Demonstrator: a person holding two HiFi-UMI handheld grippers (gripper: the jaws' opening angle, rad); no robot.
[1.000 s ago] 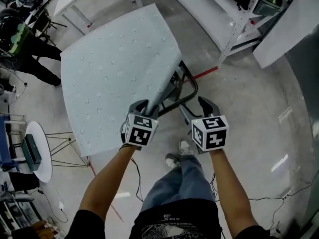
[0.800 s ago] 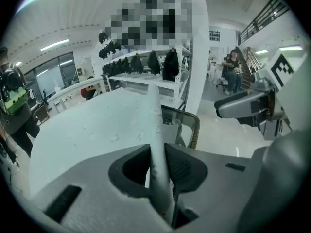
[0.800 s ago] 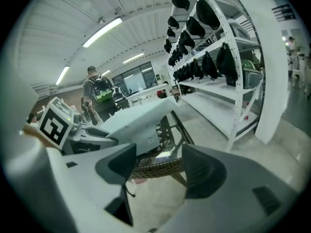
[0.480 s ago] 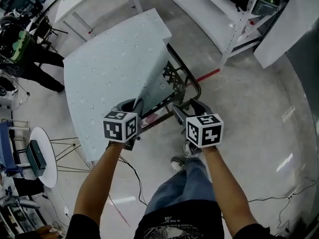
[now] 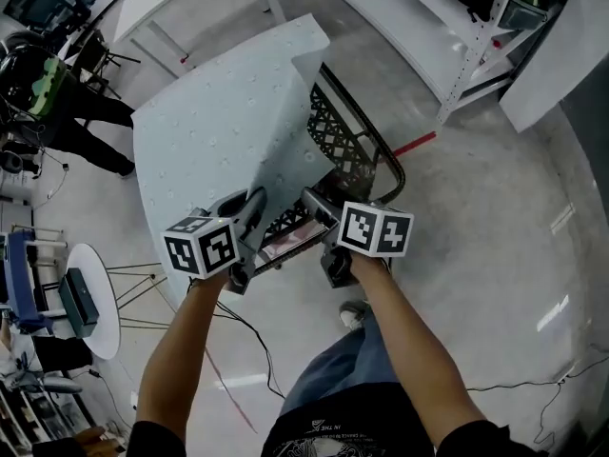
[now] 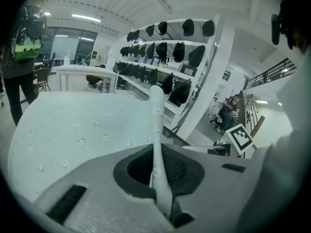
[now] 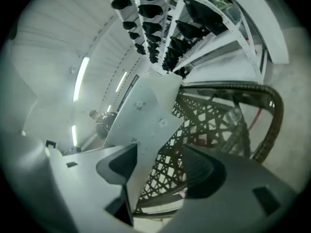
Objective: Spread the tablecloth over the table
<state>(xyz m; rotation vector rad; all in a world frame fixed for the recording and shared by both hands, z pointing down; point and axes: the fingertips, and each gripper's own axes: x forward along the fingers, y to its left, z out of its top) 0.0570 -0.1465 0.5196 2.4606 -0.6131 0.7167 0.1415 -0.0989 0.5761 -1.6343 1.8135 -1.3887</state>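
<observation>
Where tablecloth (image 5: 219, 150) lies folded, lattice table (image 5: 338, 146), grey floor (image 5: 476, 217)

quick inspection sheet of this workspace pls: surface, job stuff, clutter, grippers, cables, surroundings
surface: dark lattice table, near right part bare
job's things: pale dotted tablecloth covers the left part, one edge lifted
clutter: nothing seen
grippers: left gripper has just been closing and is shut on the tablecloth edge; right gripper open, gripping nothing
cables: black cable on the floor by the person's legs
surroundings: red floor tape, shelving, small round table, a person standing
</observation>
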